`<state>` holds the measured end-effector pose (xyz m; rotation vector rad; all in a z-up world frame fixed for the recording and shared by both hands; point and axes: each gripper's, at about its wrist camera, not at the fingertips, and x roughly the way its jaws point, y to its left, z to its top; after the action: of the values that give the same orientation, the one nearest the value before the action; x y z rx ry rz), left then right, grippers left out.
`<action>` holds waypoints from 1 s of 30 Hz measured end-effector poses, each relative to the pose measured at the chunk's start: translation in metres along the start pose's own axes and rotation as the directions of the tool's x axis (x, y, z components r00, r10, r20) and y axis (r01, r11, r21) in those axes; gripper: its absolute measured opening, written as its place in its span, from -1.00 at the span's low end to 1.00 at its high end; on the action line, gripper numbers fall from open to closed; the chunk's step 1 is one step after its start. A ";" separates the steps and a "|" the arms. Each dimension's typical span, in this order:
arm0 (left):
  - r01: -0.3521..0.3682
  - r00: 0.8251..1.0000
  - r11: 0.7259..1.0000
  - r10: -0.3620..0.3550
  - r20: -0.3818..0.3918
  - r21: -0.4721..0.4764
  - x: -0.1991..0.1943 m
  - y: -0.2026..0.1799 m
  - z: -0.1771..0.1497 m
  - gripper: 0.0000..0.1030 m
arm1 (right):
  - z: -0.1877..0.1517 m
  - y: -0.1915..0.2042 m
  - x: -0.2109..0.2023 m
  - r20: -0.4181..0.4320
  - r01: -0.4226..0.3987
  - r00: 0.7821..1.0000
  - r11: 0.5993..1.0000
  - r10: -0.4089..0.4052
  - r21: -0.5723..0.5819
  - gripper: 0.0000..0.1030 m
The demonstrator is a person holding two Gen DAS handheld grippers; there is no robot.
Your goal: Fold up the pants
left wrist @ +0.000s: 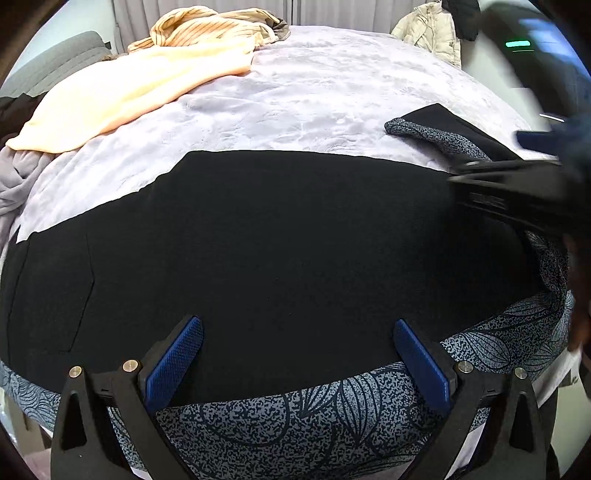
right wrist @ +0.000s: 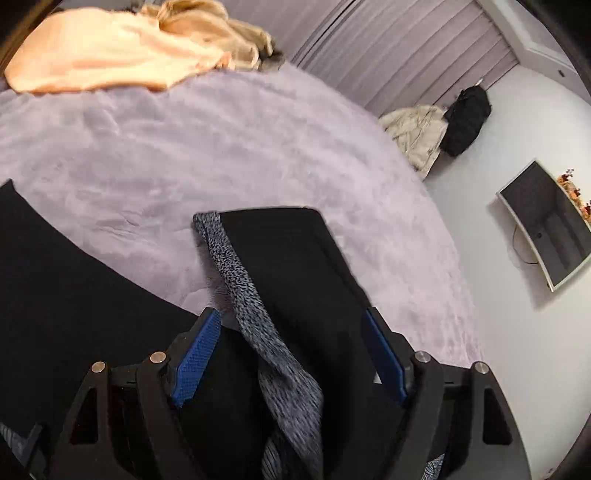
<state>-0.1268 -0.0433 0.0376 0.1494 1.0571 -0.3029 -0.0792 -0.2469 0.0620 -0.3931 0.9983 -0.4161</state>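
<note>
Black pants (left wrist: pixel 288 236) lie spread flat on a pale lilac plush blanket (left wrist: pixel 314 96) covering the bed, their long axis running from 9 o'clock to 3 o'clock across the left wrist view, with the far edge stepping up near 11 o'clock. Along the near edge, from 8 through 6 to 4 o'clock, a blue-grey leaf-print fabric (left wrist: pixel 295 417) shows beneath the black cloth. Open blanket stretches from the far edge of the pants toward 12 o'clock, bounded at 10 to 11 o'clock by a peach blanket (left wrist: pixel 122 88) and a striped garment (left wrist: pixel 207 26). The left gripper (left wrist: pixel 295 354) sits over the near edge with jaws spread wide, holding nothing. The right gripper (right wrist: pixel 291 354), blurred at 3 o'clock in the left view, also has its jaws wide apart; in its own view a speckled strip and a black end of the pants (right wrist: pixel 288 266) point toward 12 o'clock between the fingers, unclamped. A cream jacket (right wrist: pixel 417 136) hangs at 2 o'clock.
</note>
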 end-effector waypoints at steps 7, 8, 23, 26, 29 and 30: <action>0.007 1.000 1.000 -0.007 -0.006 0.008 0.005 0.000 0.007 1.00 | 0.003 -0.044 0.047 -0.121 -0.059 0.989 0.979 0.084 0.197 -0.75; 0.007 1.000 1.000 -0.007 -0.007 0.009 0.004 0.001 0.007 1.00 | -0.006 -0.059 0.038 -0.095 -0.039 0.993 0.969 0.064 0.244 -0.76; 0.102 0.995 0.983 -0.098 -0.030 0.152 0.003 -0.056 0.017 1.00 | -0.194 -0.169 0.005 0.108 -0.215 0.974 0.665 0.199 0.716 -0.66; 0.093 0.995 0.984 -0.087 -0.041 0.150 0.009 -0.059 0.020 1.00 | -0.192 -0.177 0.012 0.132 -0.241 0.968 0.647 0.214 0.723 -0.33; 0.096 0.995 0.986 -0.092 -0.040 0.135 0.011 -0.055 0.022 1.00 | -0.196 -0.201 0.017 0.139 -0.268 0.957 0.594 0.254 0.759 0.45; 0.091 0.996 0.986 -0.087 -0.036 0.136 0.011 -0.055 0.022 1.00 | -0.203 -0.214 0.016 0.146 -0.271 0.955 0.566 0.257 0.779 0.62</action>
<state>-0.1211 -0.1031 0.0396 0.2317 1.0747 -0.4563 -0.2804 -0.4630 0.0589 0.5775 0.7396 -0.5373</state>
